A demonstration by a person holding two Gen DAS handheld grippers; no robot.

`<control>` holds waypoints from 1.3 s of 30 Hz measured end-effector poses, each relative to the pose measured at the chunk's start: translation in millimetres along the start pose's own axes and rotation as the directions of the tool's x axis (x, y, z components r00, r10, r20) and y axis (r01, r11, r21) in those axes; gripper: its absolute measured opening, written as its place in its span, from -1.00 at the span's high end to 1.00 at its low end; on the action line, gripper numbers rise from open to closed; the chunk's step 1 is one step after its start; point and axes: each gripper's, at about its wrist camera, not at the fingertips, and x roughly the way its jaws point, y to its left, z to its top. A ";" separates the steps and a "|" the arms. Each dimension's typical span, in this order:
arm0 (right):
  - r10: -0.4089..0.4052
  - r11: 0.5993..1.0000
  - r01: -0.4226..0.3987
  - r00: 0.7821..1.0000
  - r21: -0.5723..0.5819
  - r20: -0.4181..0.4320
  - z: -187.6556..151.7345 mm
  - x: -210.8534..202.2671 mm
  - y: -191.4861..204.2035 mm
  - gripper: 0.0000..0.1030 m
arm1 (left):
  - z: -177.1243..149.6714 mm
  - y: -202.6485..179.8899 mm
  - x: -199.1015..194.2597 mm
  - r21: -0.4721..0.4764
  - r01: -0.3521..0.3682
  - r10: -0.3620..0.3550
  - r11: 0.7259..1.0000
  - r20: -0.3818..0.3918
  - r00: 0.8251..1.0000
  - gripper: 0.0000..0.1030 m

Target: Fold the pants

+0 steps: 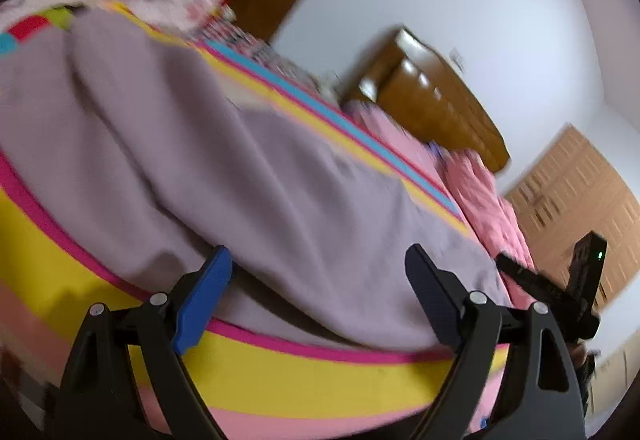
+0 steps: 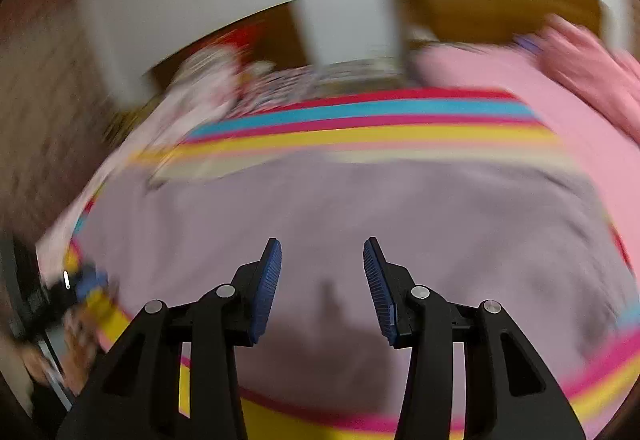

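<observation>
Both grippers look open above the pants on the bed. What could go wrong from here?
1. The pants lie released with ridges across them; the fold may be uneven, and pressing could set the creases.
2. The right gripper view is heavily blurred, so the next grasp may be misplaced.
3. The left gripper hangs near the pants' edge over the striped sheet; it could pinch both.

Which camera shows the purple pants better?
The left wrist view: the purple pants look sharper there, with their soft folds showing. The right wrist view shows the pants spread wide across the striped blanket, but blurry.
</observation>
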 end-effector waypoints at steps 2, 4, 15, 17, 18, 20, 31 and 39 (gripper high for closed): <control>0.032 0.994 -0.033 0.999 -0.105 -0.011 10.3 26.5 41.7 0.15 | 26.0 34.3 -18.3 -0.079 -0.027 0.031 0.996 0.055 0.998 -0.71; 0.119 0.979 -0.121 0.993 -0.166 -0.022 19.3 49.4 79.0 0.15 | 53.9 79.8 -35.0 -0.181 -0.092 0.111 0.979 0.100 0.989 -0.71; 0.576 0.656 -0.709 0.691 -0.257 -0.437 79.8 200.1 312.2 0.15 | 82.5 203.7 -69.8 -0.445 -0.303 0.400 0.842 0.139 0.906 -0.59; 0.619 0.601 -0.784 0.580 -0.155 -0.529 100.9 249.2 368.6 0.15 | 81.6 198.1 -68.8 -0.427 -0.344 0.437 0.836 0.141 0.888 -0.63; 0.635 0.581 -0.807 0.528 -0.102 -0.563 107.6 273.5 395.9 0.15 | 82.3 197.2 -68.5 -0.417 -0.362 0.452 0.834 0.138 0.881 -0.64; 0.629 0.554 -0.830 0.467 -0.063 -0.622 111.0 308.5 437.5 0.15 | 83.6 193.8 -63.1 -0.392 -0.395 0.472 0.831 0.123 0.873 -0.74; 0.336 0.605 -0.671 0.704 -0.429 -0.626 120.0 340.0 439.4 0.24 | 106.0 222.4 -40.2 -0.367 -0.427 0.492 0.826 0.103 0.864 -0.90; 0.444 0.565 -0.737 0.651 -0.371 -0.615 142.8 375.9 458.8 0.18 | 114.1 243.6 -40.2 -0.443 -0.373 0.467 0.815 0.120 0.876 -0.87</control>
